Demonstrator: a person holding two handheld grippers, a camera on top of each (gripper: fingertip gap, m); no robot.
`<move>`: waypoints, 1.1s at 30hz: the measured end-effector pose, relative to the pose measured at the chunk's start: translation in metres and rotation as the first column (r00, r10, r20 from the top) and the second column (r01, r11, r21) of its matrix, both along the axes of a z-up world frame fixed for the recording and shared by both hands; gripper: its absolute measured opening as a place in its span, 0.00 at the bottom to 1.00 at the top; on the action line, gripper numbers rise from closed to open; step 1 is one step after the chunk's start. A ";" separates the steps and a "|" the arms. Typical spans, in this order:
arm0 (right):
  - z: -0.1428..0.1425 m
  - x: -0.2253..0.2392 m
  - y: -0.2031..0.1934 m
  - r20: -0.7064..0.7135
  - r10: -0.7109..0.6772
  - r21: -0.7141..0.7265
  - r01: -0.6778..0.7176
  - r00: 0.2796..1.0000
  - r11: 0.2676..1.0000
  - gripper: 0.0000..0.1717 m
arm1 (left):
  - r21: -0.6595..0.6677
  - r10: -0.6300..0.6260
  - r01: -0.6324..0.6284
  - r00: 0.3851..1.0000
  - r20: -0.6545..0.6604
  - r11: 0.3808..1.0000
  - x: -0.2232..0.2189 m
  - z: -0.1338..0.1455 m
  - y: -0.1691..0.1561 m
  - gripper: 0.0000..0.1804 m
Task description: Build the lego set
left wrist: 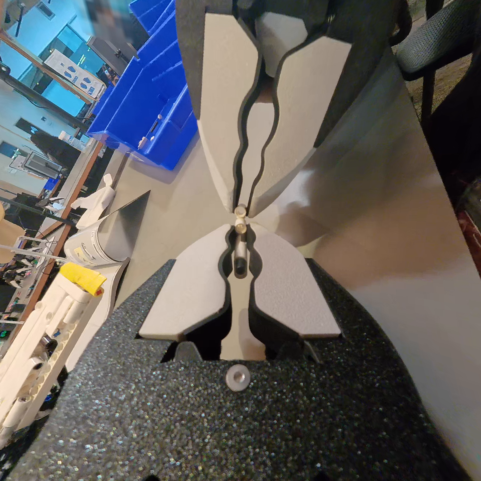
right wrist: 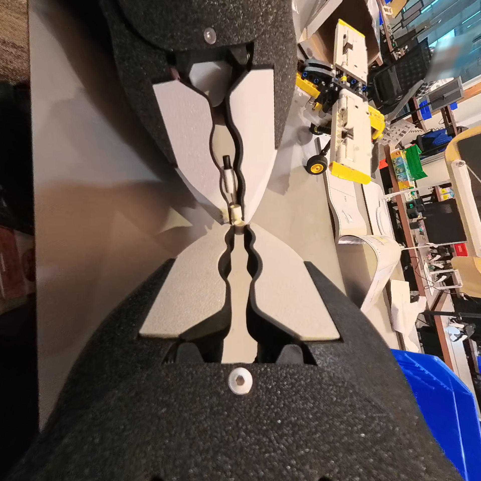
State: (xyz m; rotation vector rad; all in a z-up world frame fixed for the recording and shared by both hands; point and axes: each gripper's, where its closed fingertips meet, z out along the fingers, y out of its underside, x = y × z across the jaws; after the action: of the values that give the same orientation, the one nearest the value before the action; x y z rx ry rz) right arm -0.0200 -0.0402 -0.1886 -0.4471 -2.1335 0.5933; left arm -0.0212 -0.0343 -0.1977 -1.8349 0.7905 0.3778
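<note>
My two grippers meet tip to tip above the grey table (left wrist: 182,197). My left gripper (left wrist: 240,230) is shut on a thin axle piece (left wrist: 240,251) with a black rear end, a grey sleeve and a white connector at the fingertips. My right gripper (left wrist: 241,208) faces it from above and is shut on a small white bush (left wrist: 240,210), which touches the connector's end. In the right wrist view my right gripper (right wrist: 239,230) pinches the white bush (right wrist: 239,224) at its tips. The left gripper (right wrist: 235,217) opposite holds the axle piece (right wrist: 229,179).
Blue bins (left wrist: 145,104) stand at the table's back; one also shows in the right wrist view (right wrist: 437,416). An open instruction booklet (left wrist: 104,239) and a white and yellow brick-built model (right wrist: 348,117) with a loose black wheel (right wrist: 317,164) lie to the side. A black chair (left wrist: 437,39) stands beyond the table edge. The grippers are tip to tip, or close to it.
</note>
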 end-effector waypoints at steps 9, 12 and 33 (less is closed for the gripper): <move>-0.002 -0.001 -0.001 -0.026 -0.033 0.067 0.035 0.999 0.997 0.04 | 0.002 0.009 -0.009 0.999 -0.046 1.000 -0.001 -0.002 0.000 0.04; -0.001 -0.002 -0.003 -0.025 -0.085 0.029 0.086 0.996 0.996 0.04 | 0.023 0.010 -0.009 0.997 -0.072 1.000 -0.002 0.001 -0.002 0.04; -0.011 0.008 -0.015 0.030 -0.096 -0.059 0.098 0.995 0.993 0.04 | 0.025 -0.106 0.113 0.974 -0.198 0.993 0.010 -0.003 -0.011 0.04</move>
State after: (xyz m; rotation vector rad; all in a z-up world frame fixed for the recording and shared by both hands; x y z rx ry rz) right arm -0.0117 -0.0551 -0.1996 -0.5921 -2.1100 0.6008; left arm -0.0117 -0.0453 -0.2003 -1.7295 1.0097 0.5045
